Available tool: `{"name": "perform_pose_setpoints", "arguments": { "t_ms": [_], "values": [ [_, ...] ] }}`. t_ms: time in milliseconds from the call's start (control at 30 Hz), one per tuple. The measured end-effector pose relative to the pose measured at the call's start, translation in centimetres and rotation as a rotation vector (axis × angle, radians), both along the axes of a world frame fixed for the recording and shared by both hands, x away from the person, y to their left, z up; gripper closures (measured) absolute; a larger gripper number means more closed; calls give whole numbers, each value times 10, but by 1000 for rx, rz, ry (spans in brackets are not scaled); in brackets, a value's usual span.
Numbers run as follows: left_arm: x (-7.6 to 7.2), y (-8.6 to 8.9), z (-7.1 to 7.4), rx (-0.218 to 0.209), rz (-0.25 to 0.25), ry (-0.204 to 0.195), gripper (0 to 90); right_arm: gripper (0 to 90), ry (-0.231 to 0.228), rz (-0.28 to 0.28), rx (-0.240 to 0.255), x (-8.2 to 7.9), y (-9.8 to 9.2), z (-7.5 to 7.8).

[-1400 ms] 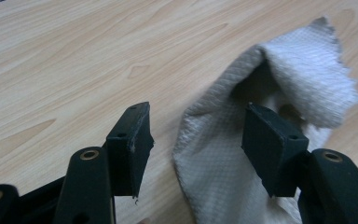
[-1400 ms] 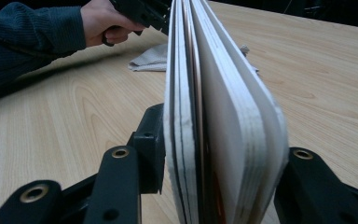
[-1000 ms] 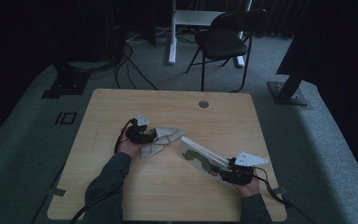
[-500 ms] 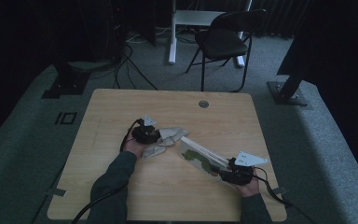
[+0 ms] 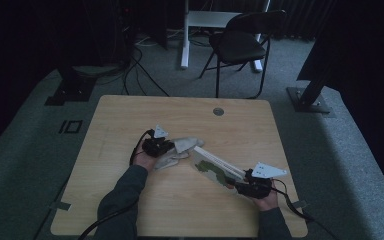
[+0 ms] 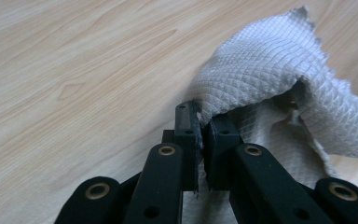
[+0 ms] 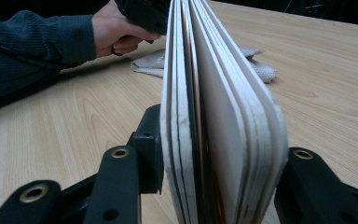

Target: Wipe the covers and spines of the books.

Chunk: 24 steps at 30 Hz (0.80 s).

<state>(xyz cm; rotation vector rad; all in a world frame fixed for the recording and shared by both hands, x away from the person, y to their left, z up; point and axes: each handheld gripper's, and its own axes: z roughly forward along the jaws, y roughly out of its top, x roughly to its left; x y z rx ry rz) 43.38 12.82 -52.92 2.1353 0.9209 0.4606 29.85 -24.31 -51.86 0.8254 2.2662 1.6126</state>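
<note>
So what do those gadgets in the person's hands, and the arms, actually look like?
Each hand holds a black tool: the left gripper and right gripper have two flat, matte black jaws on linked bars with brass-coloured rivets. A grey three-cornered plate sits on top, and a black cable trails behind. The sleeves are dark blue-grey knit.

Grey waffle-textured cloth (image 6: pixel 279 79); white-paged book (image 7: pixel 214 116); black tongs (image 6: pixel 200 128); pale wood-grain table (image 5: pixel 130 115).

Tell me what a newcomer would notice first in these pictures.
First, the thick board book standing on edge, clamped in the right hand-held gripper at the wooden table's near right. Next, the crumpled grey cloth at mid-table, its edge pinched in the left hand-held gripper, whose jaws have just closed on it.
</note>
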Motion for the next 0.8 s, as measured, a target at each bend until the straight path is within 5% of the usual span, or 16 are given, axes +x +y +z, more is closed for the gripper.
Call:
{"name": "perform_pose_setpoints", "arguments": {
  "t_ms": [367,800],
  "values": [
    [-26,-6,19,-53,-47,-87,857,566,2,-2,-1,0,0,0],
    [-46,-12,45,-124,-103,-146,857,562,1,-4,-10,0,0,-1]
  ]
}}
